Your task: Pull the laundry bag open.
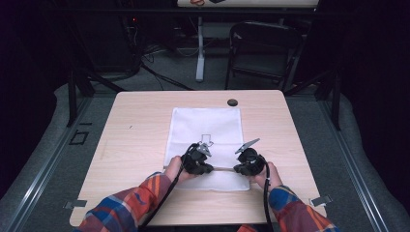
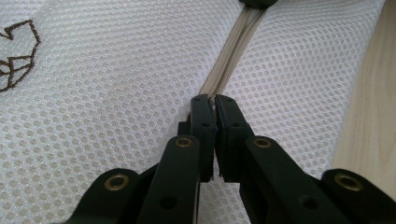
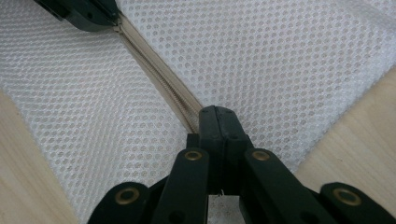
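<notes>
A white mesh bag [image 1: 205, 123] lies flat in the middle of the wooden table [image 1: 135, 145], with a beige zipper [image 1: 225, 168] running across its near end. My left gripper [image 1: 212, 166] stands on the zipper's left part, its jaws shut on the zipper [image 2: 233, 51] at the left gripper's tips [image 2: 213, 100]; what sits between them is hidden. My right gripper [image 1: 237, 169] is shut on the zipper [image 3: 159, 70] close to the bag's right edge, at the right gripper's tips [image 3: 218, 112]. The two grippers face each other, a short stretch of zipper apart.
A brown outline logo [image 1: 207, 140] is printed on the bag. A small dark round object [image 1: 232, 102] lies by the table's far edge. Beyond the table stand a folding chair [image 1: 261, 48] and a white desk leg [image 1: 199, 48]. Bare wood surrounds the bag.
</notes>
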The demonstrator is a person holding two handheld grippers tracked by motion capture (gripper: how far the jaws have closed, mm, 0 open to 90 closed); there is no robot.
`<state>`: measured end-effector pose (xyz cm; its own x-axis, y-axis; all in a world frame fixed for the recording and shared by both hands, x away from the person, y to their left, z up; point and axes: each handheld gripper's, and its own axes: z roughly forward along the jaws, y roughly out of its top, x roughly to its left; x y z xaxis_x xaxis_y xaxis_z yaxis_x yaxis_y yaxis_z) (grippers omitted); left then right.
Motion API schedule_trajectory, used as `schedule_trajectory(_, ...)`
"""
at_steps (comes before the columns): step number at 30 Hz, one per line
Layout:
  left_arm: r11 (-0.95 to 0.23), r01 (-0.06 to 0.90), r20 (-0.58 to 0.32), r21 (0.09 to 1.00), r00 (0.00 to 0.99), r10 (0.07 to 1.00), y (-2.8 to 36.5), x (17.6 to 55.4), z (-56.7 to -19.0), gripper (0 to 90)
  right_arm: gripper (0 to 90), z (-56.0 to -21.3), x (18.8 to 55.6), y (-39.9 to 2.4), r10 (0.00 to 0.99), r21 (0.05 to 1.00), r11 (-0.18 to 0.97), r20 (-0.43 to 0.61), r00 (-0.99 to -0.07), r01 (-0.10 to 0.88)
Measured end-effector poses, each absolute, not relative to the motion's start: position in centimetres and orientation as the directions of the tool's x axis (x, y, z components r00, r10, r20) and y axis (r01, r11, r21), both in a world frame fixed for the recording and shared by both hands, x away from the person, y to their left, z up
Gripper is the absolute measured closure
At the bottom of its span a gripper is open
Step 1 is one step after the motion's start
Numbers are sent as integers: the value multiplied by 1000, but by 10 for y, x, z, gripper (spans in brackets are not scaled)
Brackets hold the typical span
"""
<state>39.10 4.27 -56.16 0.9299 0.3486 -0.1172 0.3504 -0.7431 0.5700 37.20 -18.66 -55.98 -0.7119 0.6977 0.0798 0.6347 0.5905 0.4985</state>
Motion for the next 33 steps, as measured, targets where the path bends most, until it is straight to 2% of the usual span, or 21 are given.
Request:
schedule_trajectory(15,-730,408,-169,548,909,381,64,390,-560,871,900,-560,373,-187,694,501,592,80,-715,631)
schedule_trajectory(33,-731,398,-149,554,911,384,71,387,-558,871,900,-559,372,-187,697,493,598,70,-714,632)
